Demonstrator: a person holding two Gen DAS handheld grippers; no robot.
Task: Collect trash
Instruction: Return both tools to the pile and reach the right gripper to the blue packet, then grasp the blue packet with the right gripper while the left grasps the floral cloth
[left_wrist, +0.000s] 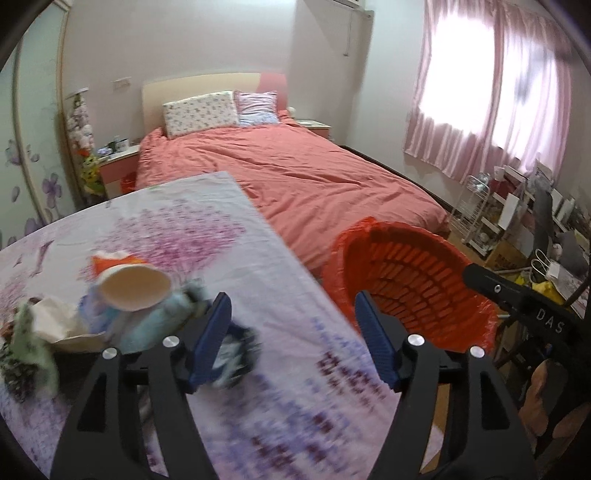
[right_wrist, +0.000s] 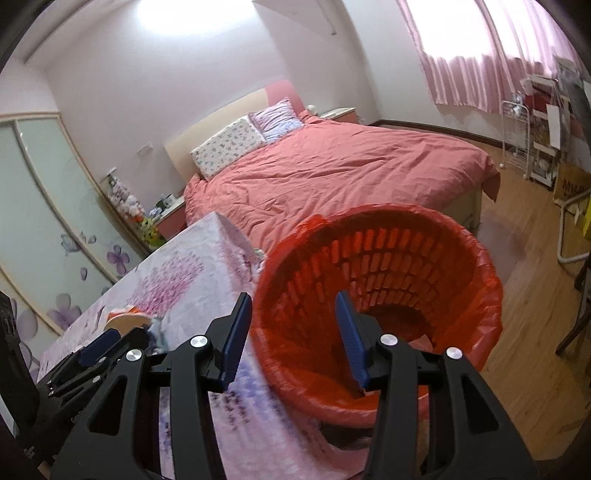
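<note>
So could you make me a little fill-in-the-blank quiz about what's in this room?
1. The basket beside the table is lined with a ___ plastic bag.
2. The paper cup lies on its ___.
3. Both the left gripper and the right gripper are ___.

Missing words: red; side; open

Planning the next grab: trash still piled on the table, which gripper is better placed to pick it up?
Left. The left gripper is open, over the table, with the paper cup and wrapper pile just ahead. The right gripper is open and empty, aimed into the red bin, away from the pile.
</note>
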